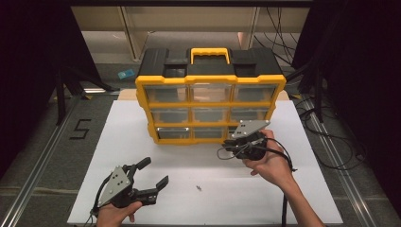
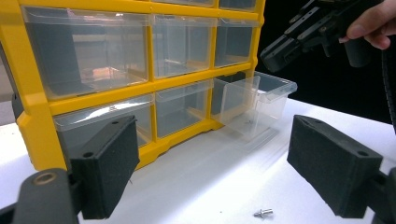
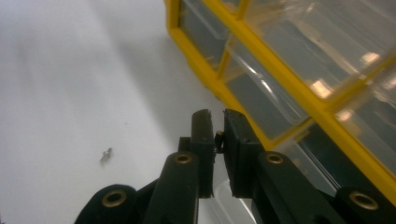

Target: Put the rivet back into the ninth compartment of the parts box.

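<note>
Your right tongs pinch a tiny screw over the pulled-out drawer; your left tongs wait wide open.

Your right tongs are closed almost completely, with a small metal piece caught between the tips; it looks like a screw, though it is too small to be sure. In the high view they hang at the lower right corner of the yellow and black drawer cabinet, just above the clear bottom-right drawer, which stands pulled out from its slot. Your left tongs are spread wide with nothing in them, held low over the white desk near its front left, well apart from the cabinet. A second small screw lies loose on the desk between your two hands, just ahead of the left tongs' tips.
</note>
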Motion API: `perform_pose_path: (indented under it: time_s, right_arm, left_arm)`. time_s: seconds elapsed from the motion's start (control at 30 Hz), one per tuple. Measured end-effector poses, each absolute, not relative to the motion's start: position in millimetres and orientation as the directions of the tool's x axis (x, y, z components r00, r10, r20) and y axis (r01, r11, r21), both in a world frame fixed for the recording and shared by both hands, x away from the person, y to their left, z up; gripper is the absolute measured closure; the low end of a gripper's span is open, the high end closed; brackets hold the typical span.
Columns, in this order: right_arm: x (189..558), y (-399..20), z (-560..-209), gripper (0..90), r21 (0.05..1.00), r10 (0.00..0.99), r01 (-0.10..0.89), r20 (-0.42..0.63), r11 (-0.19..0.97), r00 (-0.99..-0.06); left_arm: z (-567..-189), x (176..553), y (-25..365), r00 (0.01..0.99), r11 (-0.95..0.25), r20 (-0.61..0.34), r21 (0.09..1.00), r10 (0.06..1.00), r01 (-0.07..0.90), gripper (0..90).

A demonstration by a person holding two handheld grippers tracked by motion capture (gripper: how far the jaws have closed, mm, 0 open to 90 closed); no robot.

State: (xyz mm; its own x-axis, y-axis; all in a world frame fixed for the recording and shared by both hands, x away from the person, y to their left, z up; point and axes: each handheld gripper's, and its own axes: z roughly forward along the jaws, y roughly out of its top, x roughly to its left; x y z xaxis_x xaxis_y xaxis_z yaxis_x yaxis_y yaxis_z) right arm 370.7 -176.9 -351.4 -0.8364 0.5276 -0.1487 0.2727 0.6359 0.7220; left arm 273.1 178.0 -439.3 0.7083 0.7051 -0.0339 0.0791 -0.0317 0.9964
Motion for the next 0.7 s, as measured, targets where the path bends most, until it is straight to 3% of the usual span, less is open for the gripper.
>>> perform_pose_path:
  time_s: [0.7]
  right_arm:
    - [390, -210, -360, 83.2, 0.733, 0.620, 0.341, -0.137, 0.588, -0.773]
  left_arm:
    - [-439, 273, 178, 0.707, -0.028, -0.038, 0.996, 0.706, 0.081, 16.0]
